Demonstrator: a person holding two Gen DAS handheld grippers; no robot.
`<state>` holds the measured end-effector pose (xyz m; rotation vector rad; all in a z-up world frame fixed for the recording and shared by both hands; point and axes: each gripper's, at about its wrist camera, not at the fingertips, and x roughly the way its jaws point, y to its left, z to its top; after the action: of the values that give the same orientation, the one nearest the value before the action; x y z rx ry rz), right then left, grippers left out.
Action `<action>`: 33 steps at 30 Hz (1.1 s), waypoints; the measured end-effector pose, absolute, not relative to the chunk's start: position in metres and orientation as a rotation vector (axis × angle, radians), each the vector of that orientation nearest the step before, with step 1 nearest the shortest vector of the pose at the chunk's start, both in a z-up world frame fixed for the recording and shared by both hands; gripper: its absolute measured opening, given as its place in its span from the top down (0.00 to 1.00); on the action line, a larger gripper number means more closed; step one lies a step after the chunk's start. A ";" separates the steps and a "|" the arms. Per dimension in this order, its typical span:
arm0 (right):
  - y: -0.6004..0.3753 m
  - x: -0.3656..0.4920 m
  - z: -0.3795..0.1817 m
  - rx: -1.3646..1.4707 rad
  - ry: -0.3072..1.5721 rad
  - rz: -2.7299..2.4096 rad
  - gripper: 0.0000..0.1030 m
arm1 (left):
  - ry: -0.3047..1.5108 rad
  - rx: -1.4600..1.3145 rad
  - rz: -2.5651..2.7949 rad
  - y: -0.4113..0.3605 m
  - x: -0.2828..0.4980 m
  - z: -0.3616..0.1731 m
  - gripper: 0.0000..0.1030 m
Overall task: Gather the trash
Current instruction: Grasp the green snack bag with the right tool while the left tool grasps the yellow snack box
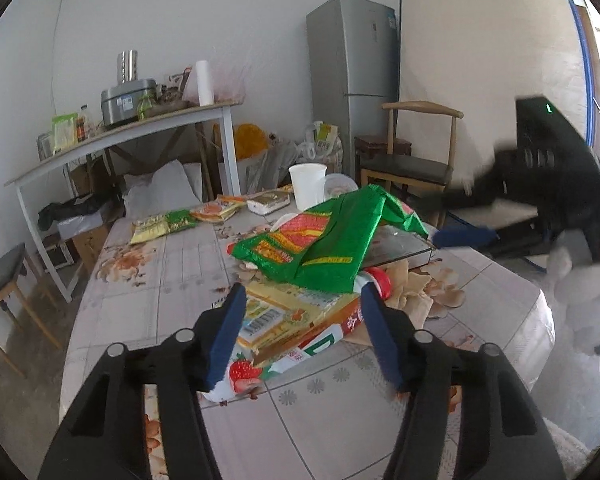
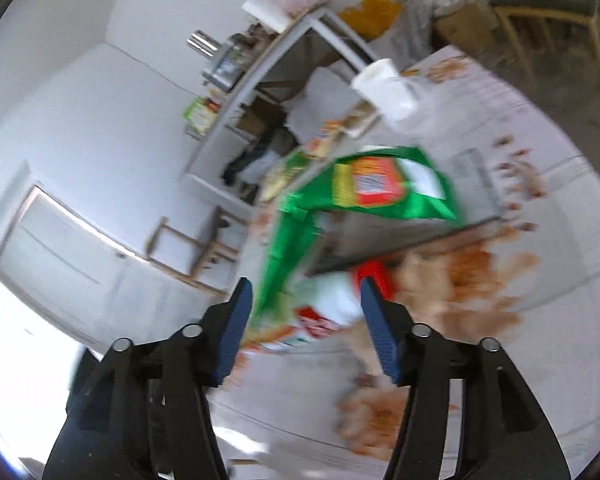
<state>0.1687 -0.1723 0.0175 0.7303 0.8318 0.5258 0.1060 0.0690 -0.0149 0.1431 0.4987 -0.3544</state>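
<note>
A green snack bag (image 1: 324,248) lies over a pile of wrappers on the floral table (image 1: 340,392). Under it sit a yellow packet with a barcode (image 1: 276,312) and a white strawberry packet (image 1: 260,368). My left gripper (image 1: 304,312) is open, its fingers either side of the yellow packet, just above it. My right gripper (image 1: 460,236) comes in blurred from the right, near the green bag's right end. In the blurred, tilted right wrist view the right gripper (image 2: 306,304) is open and empty above the green bag (image 2: 364,196) and a red-and-white packet (image 2: 336,300).
More snack packets (image 1: 188,220) and a white paper cup (image 1: 306,186) stand at the table's far end; the cup also shows in the right wrist view (image 2: 384,88). A cluttered shelf table (image 1: 120,136), a fridge (image 1: 352,76) and a wooden chair (image 1: 412,160) stand behind.
</note>
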 end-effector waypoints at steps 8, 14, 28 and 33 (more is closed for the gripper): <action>-0.137 0.217 0.007 0.825 0.921 0.490 0.52 | 0.529 0.141 -0.337 0.076 0.105 -0.019 0.61; -0.131 0.231 -0.009 0.909 0.980 0.475 0.84 | 0.526 0.180 -0.342 0.076 0.100 -0.021 0.62; -0.153 0.214 -0.002 0.935 0.944 0.503 0.98 | 0.513 0.454 -0.297 0.056 0.100 -0.040 0.54; -0.148 0.218 -0.007 0.910 0.967 0.507 0.98 | 0.516 0.572 -0.273 0.046 0.110 -0.049 0.54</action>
<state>0.2181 -0.1478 -0.0068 0.9097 0.9671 0.5066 0.1095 0.0462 -0.0486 0.5723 0.5161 -0.2728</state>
